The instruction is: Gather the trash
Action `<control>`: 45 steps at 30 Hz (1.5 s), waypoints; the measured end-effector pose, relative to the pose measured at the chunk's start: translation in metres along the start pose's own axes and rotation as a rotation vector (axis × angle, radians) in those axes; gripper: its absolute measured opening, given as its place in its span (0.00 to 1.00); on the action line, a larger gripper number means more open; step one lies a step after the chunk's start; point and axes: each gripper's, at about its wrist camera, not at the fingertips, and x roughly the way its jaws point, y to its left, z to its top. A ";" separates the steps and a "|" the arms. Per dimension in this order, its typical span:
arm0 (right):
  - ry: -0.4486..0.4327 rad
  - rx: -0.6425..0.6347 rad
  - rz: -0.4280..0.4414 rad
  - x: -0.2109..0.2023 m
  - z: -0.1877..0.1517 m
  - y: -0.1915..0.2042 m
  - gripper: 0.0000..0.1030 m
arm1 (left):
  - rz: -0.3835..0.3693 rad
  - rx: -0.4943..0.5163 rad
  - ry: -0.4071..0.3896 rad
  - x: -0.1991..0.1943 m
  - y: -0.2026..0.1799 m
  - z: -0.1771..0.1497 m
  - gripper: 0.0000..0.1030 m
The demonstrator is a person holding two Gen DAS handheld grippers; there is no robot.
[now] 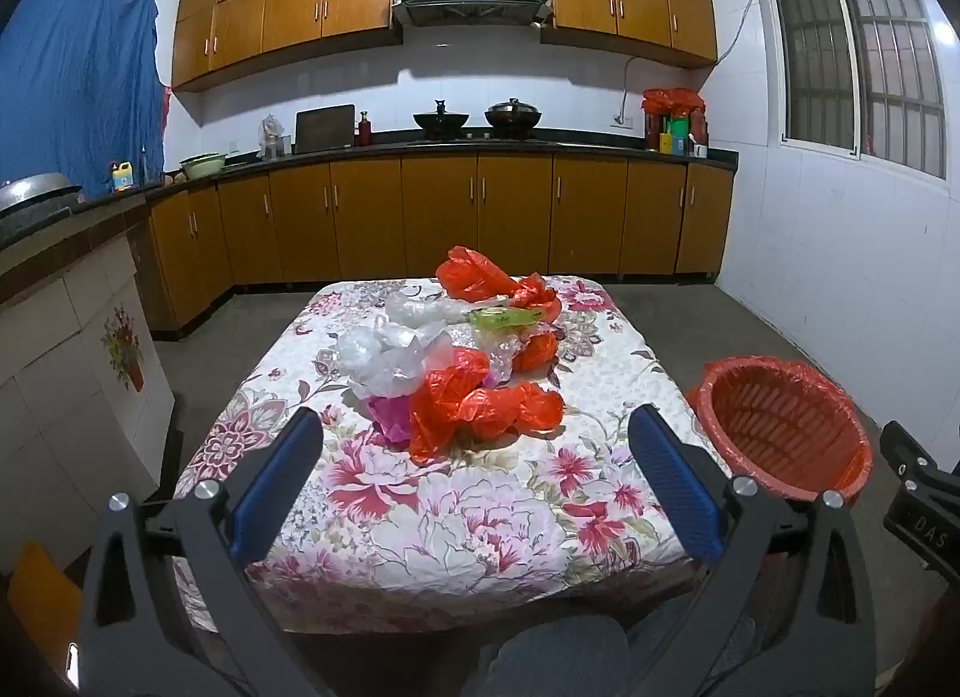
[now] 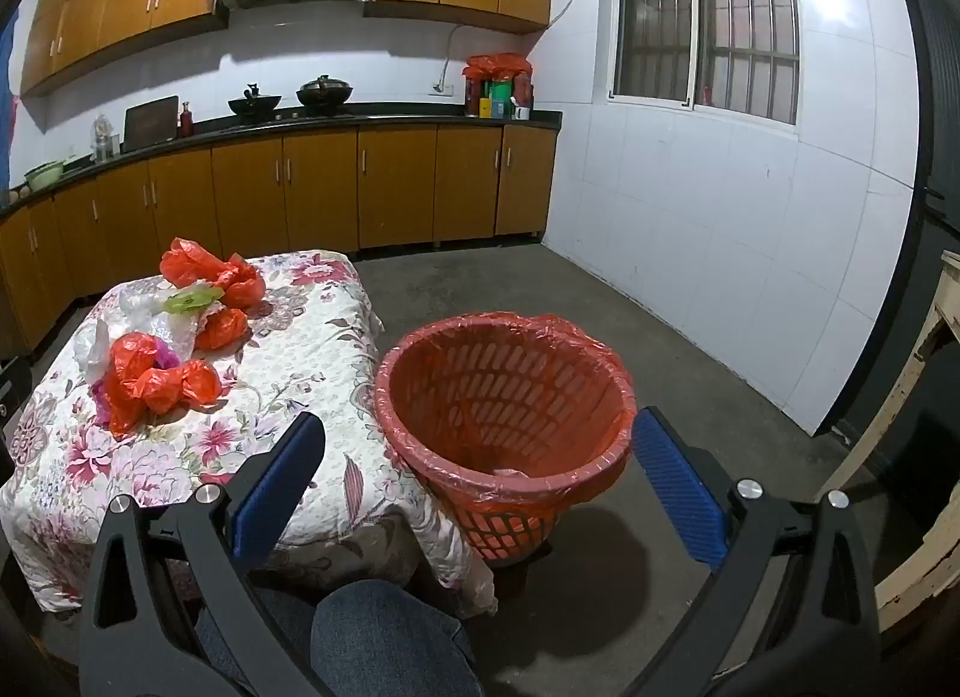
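A heap of crumpled plastic bags lies on a table with a floral cloth (image 1: 456, 505): red bags (image 1: 480, 406) nearest, white bags (image 1: 384, 358) to their left, a green scrap (image 1: 501, 317) and more red bags (image 1: 474, 274) behind. My left gripper (image 1: 477, 442) hangs open over the near half of the table, short of the heap, nothing between its blue pads. A red mesh basket (image 2: 504, 397) lined with a red bag stands on the floor right of the table. My right gripper (image 2: 480, 445) is open, held in front of the basket. The red bags (image 2: 159, 382) show at left there.
Wooden kitchen cabinets (image 1: 444, 217) and a dark counter with pots run behind the table. A white tiled wall (image 2: 720, 253) with a barred window is on the right. A person's knee in jeans (image 2: 384, 637) is below the grippers. A wooden frame (image 2: 924, 457) stands at far right.
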 end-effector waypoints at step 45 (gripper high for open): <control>0.004 0.001 -0.001 0.002 -0.002 0.000 0.98 | -0.002 -0.005 0.011 0.000 0.000 -0.008 0.96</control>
